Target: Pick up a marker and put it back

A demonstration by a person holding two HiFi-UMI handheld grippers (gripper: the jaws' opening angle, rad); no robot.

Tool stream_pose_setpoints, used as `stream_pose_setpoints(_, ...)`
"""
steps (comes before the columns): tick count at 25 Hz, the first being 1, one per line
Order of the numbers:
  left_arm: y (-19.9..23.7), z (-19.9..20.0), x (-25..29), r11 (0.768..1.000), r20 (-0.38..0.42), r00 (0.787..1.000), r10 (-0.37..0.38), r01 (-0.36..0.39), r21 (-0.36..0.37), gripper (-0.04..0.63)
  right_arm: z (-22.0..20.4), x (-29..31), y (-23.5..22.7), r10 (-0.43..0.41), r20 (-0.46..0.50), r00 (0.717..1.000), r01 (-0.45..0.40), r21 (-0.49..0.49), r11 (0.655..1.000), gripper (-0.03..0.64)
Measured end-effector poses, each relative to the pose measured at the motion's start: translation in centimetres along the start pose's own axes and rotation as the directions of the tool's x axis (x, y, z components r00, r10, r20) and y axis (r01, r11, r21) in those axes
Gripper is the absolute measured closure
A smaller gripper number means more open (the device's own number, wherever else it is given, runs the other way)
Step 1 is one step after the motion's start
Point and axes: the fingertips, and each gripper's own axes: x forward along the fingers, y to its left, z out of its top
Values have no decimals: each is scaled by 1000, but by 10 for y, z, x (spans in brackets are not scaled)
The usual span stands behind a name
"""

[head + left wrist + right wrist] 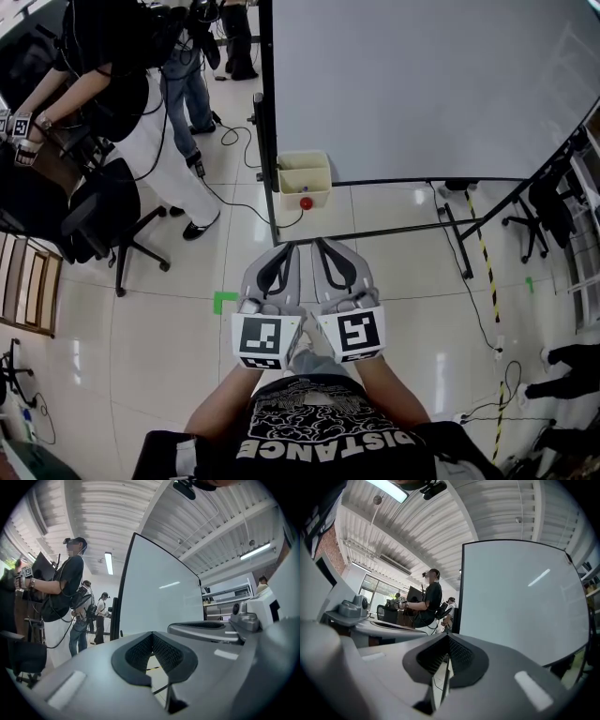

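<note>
A small red round thing (306, 202) sits at the front of a cream box (305, 161), just above the middle of the head view. It is too small to tell whether this is the marker. The box hangs at the lower left corner of a large whiteboard (422, 84) that fills the upper right.

Below the box, at centre frame, the left gripper (289, 247) and right gripper (321, 244) are held side by side, pointing towards the board. Each has its jaws pressed together with nothing between them, well apart from the box.

A green tape mark (223, 300) lies on the tiled floor (422, 281) to their left. At upper left, a person (112, 75) stands beside a black office chair (98, 220).
</note>
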Motion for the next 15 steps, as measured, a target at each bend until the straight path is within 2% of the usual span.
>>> stream_pose_setpoints(15,-14,1,-25,1000,4,1000,-13,13,0,589,3,-26,9,-14,0,1000,14,18,1000,617)
